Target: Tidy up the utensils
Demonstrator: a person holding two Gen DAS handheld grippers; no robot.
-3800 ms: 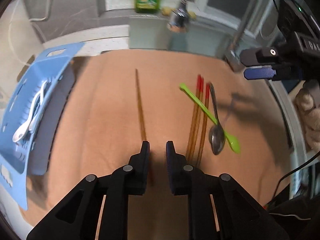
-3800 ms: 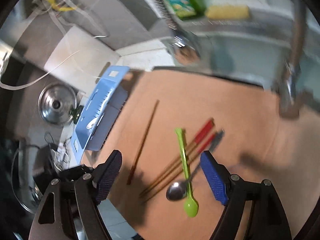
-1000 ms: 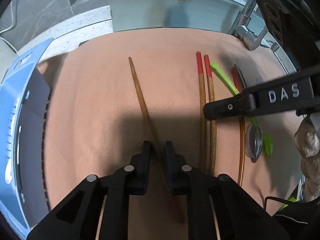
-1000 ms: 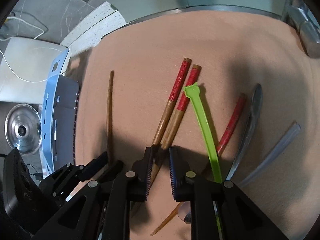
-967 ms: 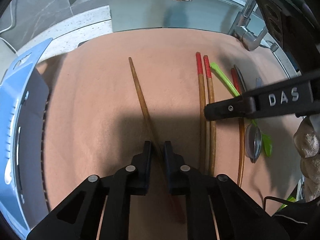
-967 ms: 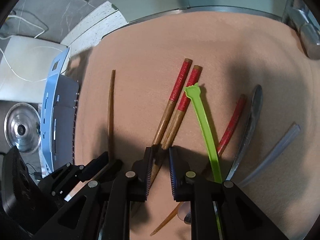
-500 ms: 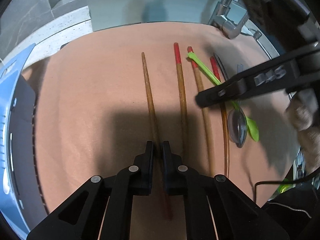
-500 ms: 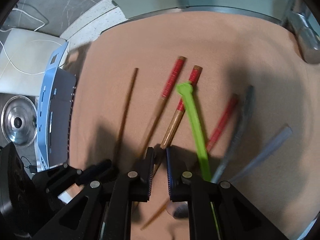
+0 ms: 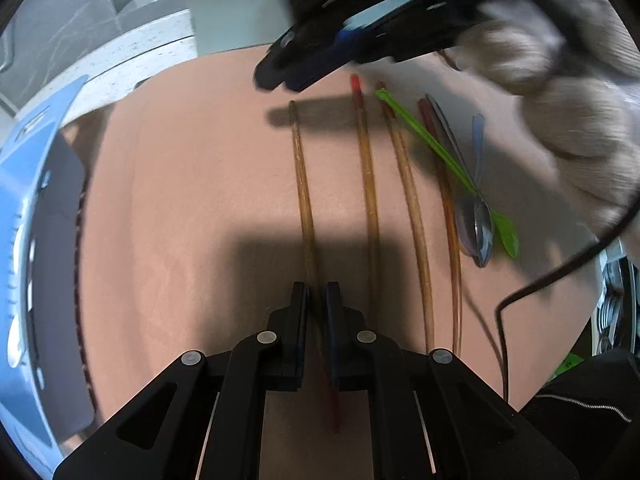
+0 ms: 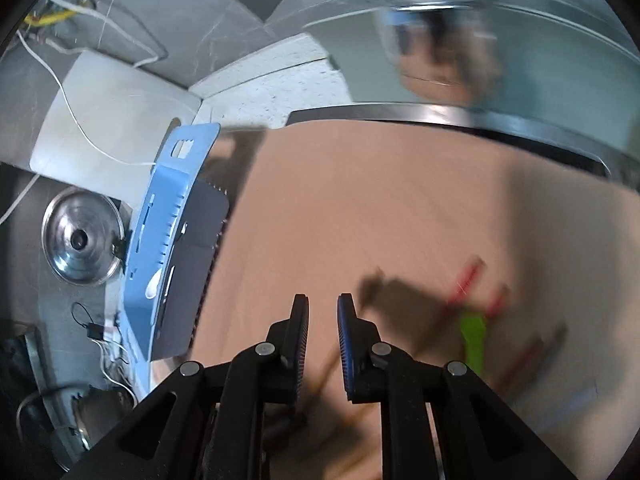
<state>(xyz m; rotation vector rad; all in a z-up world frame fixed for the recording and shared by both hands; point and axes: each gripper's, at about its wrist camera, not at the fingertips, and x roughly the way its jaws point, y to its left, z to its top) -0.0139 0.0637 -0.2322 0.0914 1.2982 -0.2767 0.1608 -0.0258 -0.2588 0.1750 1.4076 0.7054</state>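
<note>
Left wrist view: chopstick [image 9: 306, 200] kept pinched in left gripper [image 9: 316, 300]; right gripper [image 10: 322, 312] lifted away, jaws reopening, nothing held; chopsticks spread parallel, sorting begun.

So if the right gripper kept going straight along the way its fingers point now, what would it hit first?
Most likely the bare peach-coloured mat ahead of the right gripper. Nothing else shows between the fingertips and the cloth, though the frame is blurred and depth is unclear.
</note>
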